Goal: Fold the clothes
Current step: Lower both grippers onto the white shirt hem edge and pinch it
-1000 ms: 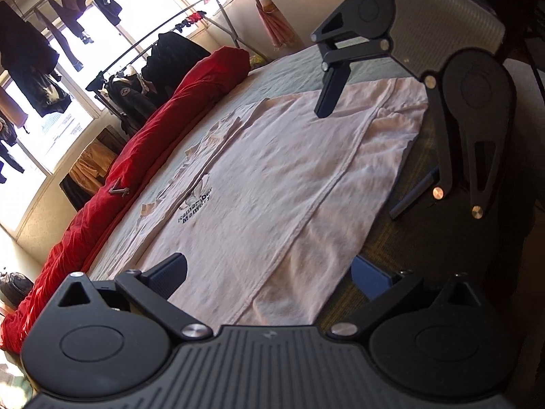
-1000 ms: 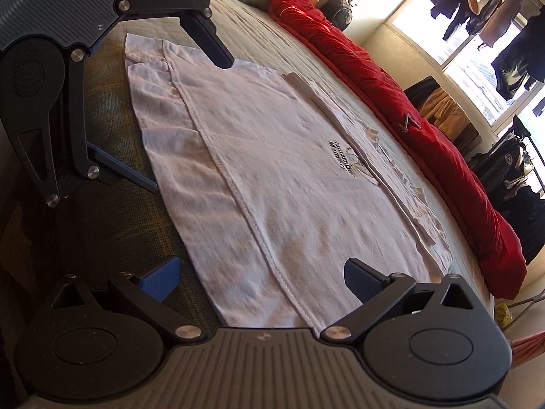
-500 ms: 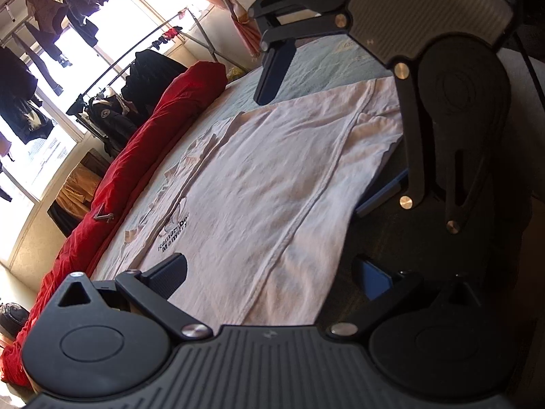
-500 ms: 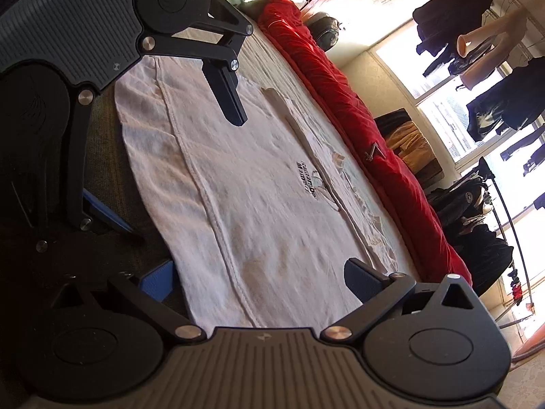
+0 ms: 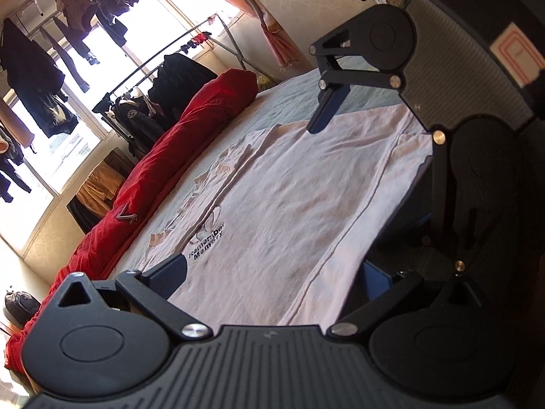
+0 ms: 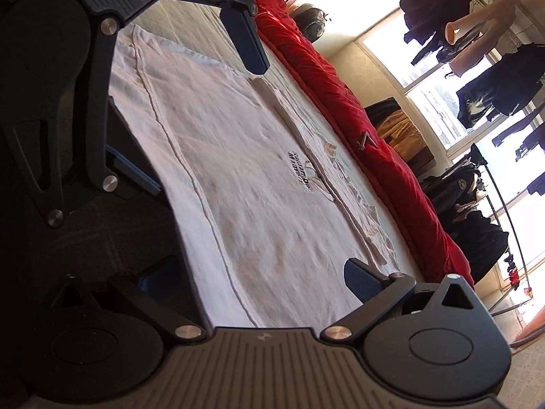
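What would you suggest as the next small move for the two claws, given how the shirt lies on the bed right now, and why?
Probably lower both claws onto the near long edge of the shirt and close. The left claw and right claw are both open and straddle that edge at opposite ends, one finger over the cloth and one beside it, with nothing gripped. The far side already looks folded in.
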### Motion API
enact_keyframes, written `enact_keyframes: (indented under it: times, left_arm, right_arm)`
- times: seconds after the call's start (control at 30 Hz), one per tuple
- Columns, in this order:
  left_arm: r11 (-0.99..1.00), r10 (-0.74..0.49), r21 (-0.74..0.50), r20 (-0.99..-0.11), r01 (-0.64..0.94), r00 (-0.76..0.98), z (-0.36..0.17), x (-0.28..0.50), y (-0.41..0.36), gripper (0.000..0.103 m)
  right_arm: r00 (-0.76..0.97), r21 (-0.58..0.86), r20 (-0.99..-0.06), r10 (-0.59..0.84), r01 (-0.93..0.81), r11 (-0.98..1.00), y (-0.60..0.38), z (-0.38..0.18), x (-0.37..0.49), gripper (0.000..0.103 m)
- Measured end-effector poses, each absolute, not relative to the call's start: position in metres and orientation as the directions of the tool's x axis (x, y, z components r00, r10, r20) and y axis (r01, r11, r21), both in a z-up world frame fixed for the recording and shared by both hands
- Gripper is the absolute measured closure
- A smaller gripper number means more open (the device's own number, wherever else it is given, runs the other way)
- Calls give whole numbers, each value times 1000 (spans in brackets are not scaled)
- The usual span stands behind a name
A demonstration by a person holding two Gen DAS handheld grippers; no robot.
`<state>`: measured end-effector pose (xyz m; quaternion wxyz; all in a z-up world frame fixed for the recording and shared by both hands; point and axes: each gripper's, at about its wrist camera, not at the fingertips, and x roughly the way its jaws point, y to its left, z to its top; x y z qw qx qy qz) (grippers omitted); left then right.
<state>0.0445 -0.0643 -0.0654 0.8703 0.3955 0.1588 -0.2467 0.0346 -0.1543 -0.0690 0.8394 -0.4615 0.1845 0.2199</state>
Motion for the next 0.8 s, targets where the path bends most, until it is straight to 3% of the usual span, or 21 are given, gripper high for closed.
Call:
enact_keyframes:
  times: [0.37,0.8]
  left_arm:
    - [542,-274,641,-477,543,835,-81,54,-68,1]
    - [481,-23,776,-454,408,891,-89,51,8,1]
  right_arm:
    - [850,-702,-500,168,-511,496,-156,-66,43,0]
    - [857,-712,-511,59,-461,529,-200,-75,51,0]
